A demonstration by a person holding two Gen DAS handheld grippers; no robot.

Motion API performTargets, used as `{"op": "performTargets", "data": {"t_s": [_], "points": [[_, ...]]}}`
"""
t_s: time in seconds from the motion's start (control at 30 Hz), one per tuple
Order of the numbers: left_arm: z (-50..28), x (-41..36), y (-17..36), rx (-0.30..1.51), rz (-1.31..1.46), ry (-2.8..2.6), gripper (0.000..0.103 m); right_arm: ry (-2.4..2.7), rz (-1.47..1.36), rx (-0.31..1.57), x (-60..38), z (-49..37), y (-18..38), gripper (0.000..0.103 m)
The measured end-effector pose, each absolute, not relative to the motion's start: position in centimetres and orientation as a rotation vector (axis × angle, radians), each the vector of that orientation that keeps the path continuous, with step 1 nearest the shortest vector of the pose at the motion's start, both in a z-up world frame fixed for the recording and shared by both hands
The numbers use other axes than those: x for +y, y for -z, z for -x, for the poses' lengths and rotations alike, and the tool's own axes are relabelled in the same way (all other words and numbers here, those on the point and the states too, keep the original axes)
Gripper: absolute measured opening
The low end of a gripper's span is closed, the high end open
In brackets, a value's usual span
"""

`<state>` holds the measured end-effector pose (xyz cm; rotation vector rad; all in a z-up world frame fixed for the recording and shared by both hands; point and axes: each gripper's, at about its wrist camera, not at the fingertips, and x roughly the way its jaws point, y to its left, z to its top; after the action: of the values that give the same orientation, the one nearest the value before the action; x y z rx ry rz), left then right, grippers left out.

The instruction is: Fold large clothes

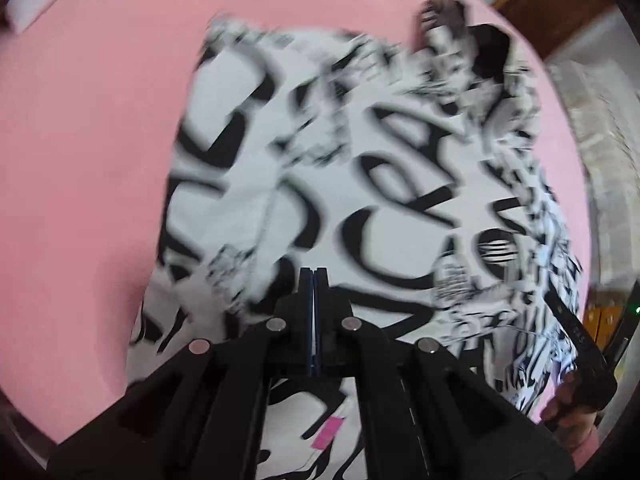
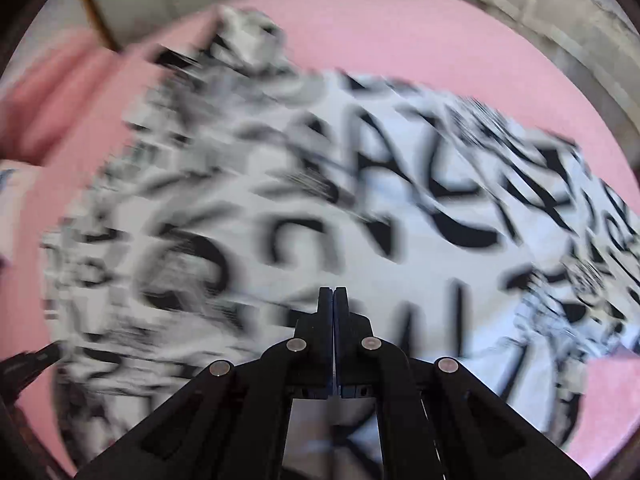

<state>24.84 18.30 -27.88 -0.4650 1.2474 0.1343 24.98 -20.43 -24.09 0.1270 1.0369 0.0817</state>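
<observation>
My left tool is at the bottom centre of its view, fingers pressed together. A thin pale line runs between them, but I cannot tell whether that is cloth or bare pad. My right tool, bottom centre of its own view, is shut too, with nothing I can see between its fingers.

Past both tips lies the shirt, white with heavy black lettering, spread across the pink bed and filling the middle of each frame. I judge it light, soft and limp: it will sag and drag, so I would take it at a hem or a corner, not in the flat middle. A small pink tag shows at the lower edge of the left view.

Much is smeared, worst on the left side of the right view. The bunched part at the upper right of the left view could be collar or sleeve; I cannot say. A hand is cut off at the lower right.
</observation>
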Motion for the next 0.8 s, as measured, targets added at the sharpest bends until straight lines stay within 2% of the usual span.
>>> {"op": "performTargets", "data": {"t_s": [0.13,0.23,0.4,0.53,0.67,0.8], "points": [[-28.6,17.1,28.0,1.231,0.353,-0.096,0.000,-0.325,-0.176,1.050,-14.0,-25.6,25.1,0.000],[-32.2,17.9,29.4,1.246,0.394,-0.065,0.000,-0.499,-0.135,1.072,-8.1,-27.3,27.2,0.000],[-37.7,18.0,31.7,1.225,0.340,-0.083,0.000,-0.492,-0.122,1.052,-4.2,-31.6,29.6,0.000],[-38.6,20.0,29.2,1.072,0.279,-0.114,0.000,-0.365,-0.028,0.997,-5.9,-35.4,28.9,0.000],[-39.5,22.9,29.4,1.083,0.209,-0.149,0.000,-0.162,-0.058,1.012,-12.7,-37.3,28.4,0.000],[-40.2,25.8,31.8,1.136,0.141,-0.202,0.000,0.142,0.047,1.027,-19.0,-37.1,28.2,0.000]]}}
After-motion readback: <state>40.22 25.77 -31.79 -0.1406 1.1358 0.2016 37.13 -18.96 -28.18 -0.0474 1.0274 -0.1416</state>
